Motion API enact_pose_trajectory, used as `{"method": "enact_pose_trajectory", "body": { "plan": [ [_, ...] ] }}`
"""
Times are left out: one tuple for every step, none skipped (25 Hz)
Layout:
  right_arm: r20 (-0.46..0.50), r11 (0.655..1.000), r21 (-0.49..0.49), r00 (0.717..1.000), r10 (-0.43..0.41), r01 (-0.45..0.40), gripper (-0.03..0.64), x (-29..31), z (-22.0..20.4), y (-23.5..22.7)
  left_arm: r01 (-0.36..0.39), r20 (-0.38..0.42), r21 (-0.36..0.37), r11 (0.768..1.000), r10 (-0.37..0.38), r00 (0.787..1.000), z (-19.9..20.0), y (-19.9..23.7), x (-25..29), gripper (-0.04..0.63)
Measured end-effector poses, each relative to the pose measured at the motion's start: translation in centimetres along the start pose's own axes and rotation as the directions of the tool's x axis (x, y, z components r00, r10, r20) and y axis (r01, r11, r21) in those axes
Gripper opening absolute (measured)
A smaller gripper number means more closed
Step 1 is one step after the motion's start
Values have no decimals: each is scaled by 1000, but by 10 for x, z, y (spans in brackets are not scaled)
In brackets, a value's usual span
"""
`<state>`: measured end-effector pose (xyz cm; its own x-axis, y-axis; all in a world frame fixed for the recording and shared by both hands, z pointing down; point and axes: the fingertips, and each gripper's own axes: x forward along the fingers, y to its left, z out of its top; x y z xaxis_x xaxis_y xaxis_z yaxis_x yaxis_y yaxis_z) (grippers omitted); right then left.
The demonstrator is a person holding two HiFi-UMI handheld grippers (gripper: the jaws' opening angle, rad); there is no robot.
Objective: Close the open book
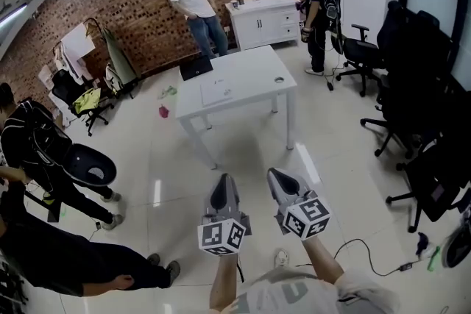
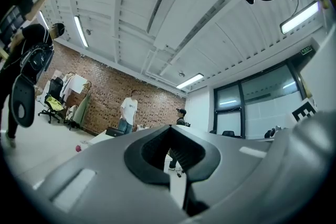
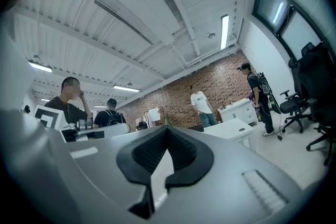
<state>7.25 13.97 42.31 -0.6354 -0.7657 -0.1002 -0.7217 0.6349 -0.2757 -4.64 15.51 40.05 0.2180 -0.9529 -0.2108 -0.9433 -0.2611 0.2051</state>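
Landmark: the white rectangular table (image 1: 254,73). Flat white spread of pages (image 1: 218,92) on the table's left half, near a black slab (image 1: 196,68) at its far-left corner. Probably the open book, though too small to swear by; long side running along the table's length. Grey left gripper (image 1: 224,184) well short of the table's near edge, jaws pinched together, nothing in them. Grey right gripper (image 1: 280,179) same deal: jaws pressed closed, empty. Book straight ahead, a touch nearer the left one.
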Motion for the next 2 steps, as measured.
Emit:
{"method": "enact_pose_trajectory", "body": {
  "plan": [
    [0,1000,0,1000,-4,4,3,-5,-1,0,1,-3,0,1000,-1,1000,-2,-4,-4,12],
    [0,1000,1,1000,-7,7,2,-9,-3,1,1,-5,-1,1000,-1,1000,-4,-7,-7,12]
  ]
}}
